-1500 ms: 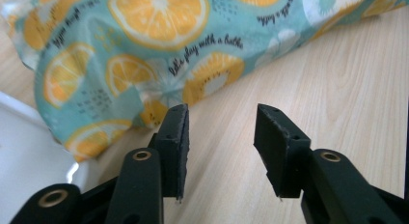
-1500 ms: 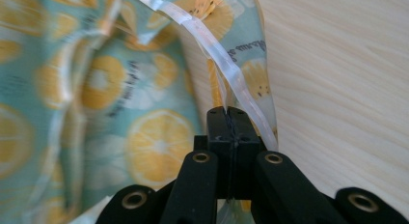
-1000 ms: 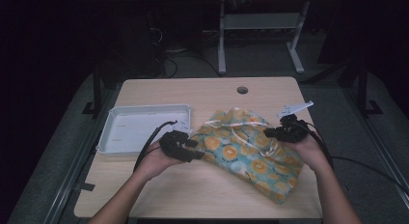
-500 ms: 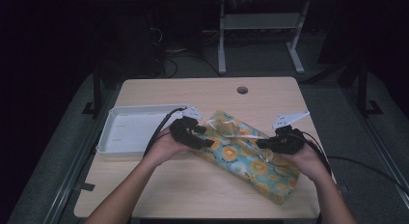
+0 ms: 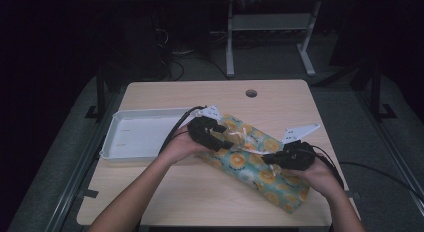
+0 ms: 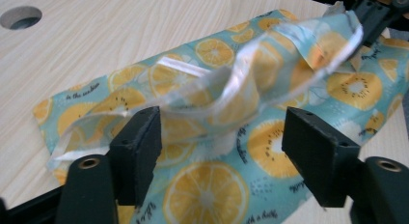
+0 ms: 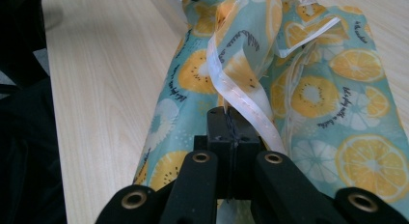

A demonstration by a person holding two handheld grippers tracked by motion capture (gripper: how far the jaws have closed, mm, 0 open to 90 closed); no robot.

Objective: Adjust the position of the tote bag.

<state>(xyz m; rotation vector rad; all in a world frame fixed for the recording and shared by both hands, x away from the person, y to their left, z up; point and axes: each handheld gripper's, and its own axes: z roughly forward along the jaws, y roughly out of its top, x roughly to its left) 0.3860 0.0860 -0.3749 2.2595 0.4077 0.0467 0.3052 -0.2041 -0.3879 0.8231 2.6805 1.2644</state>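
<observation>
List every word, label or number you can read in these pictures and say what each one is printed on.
"in the sunshine": script on the fruit-print cloth, near its left corner in the left gripper view.
Script by the orange slice at the bottom of that view: partly cut off, seems to end "a bathe", uncertain.
Script lines on the cloth in the right gripper view: too blurred to read.
White tray and table: no text visible.
</observation>
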